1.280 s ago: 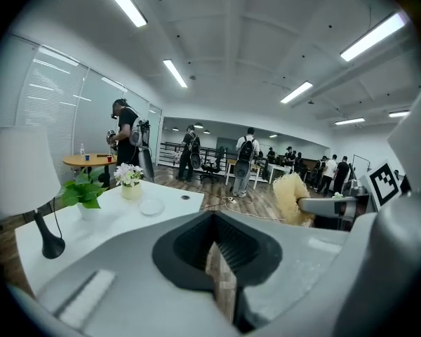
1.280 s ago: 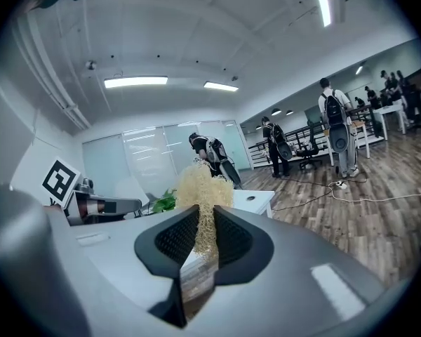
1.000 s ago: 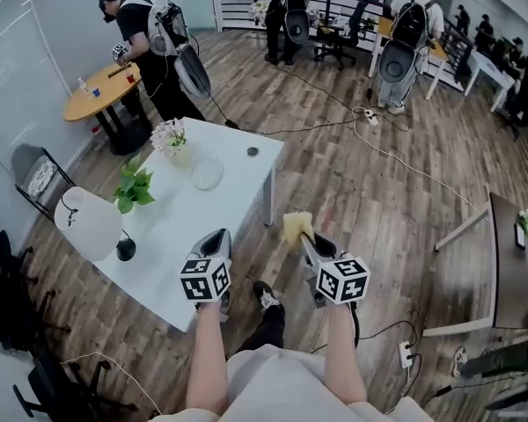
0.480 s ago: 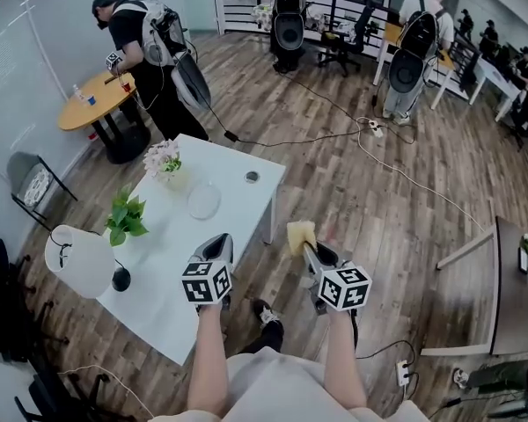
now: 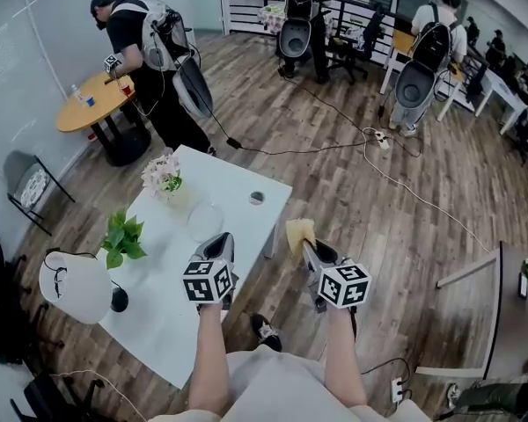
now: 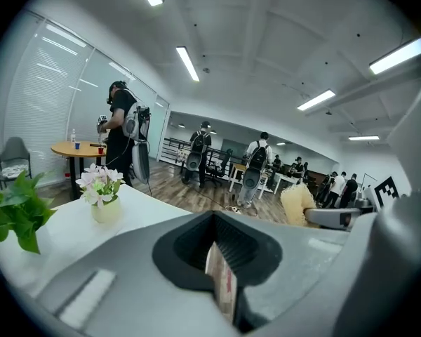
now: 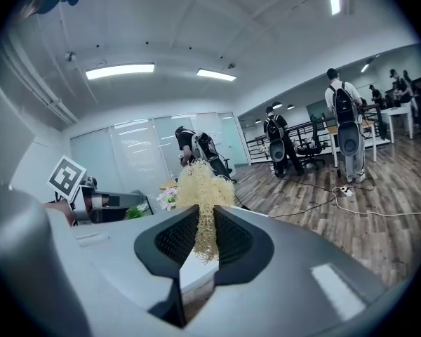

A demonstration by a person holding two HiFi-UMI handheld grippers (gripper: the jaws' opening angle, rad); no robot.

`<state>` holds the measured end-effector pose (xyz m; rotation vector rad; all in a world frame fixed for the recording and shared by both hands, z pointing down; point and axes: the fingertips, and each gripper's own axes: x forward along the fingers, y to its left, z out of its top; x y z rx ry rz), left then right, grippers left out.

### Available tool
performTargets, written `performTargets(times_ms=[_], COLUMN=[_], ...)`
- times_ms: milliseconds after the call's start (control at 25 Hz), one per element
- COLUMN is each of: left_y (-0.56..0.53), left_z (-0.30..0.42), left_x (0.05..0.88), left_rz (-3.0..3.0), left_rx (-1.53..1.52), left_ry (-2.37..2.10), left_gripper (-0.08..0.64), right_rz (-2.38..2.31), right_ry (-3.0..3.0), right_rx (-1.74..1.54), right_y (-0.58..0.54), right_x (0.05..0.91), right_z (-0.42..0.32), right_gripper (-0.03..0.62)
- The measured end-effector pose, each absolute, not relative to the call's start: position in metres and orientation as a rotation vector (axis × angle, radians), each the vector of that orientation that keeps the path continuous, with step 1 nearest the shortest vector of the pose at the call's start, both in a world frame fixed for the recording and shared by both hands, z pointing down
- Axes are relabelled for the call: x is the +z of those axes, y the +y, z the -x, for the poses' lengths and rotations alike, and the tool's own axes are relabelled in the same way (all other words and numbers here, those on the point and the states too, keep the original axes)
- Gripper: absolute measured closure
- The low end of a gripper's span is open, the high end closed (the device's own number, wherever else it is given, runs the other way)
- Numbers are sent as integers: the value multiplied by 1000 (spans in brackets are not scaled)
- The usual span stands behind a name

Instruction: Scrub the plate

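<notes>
The yellow scrubber (image 7: 200,195) is pinched between the fingers of the right gripper (image 5: 304,246), out over the wooden floor (image 5: 361,192) at 3 o'clock of the white table (image 5: 246,178), while the left gripper (image 5: 218,244) is held with its fingers pressed together on nothing. The clear plate (image 5: 205,221) is seen lying flat on the table, just at 11 o'clock of the left gripper's tip. It is flanked by a flower vase (image 5: 165,181) at its 10 o'clock and a green plant (image 5: 121,237) at its 8 o'clock.
</notes>
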<state>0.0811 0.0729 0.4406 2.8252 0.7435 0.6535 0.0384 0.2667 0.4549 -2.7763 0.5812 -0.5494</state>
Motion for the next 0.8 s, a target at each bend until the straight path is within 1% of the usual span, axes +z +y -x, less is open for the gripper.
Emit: performTargets(times_ms=[240, 440, 680, 800], left_y=[37, 4, -40, -63], left_z=[-122, -147, -159, -148], left_x=[451, 470, 487, 498], left_rz=[-2794, -2762, -2718, -2683], left_rx=[609, 628, 629, 640], left_ry=[604, 485, 322, 230], left_gripper=[560, 558, 560, 558], right_rz=[2801, 2799, 2781, 2747], right_ry=[702, 794, 926, 974], right_rx=[-594, -632, -697, -768], right_y=[242, 217, 179, 164], right_x=[459, 461, 472, 490], right_z=[-96, -144, -179, -182], right_gripper=[511, 511, 511, 509])
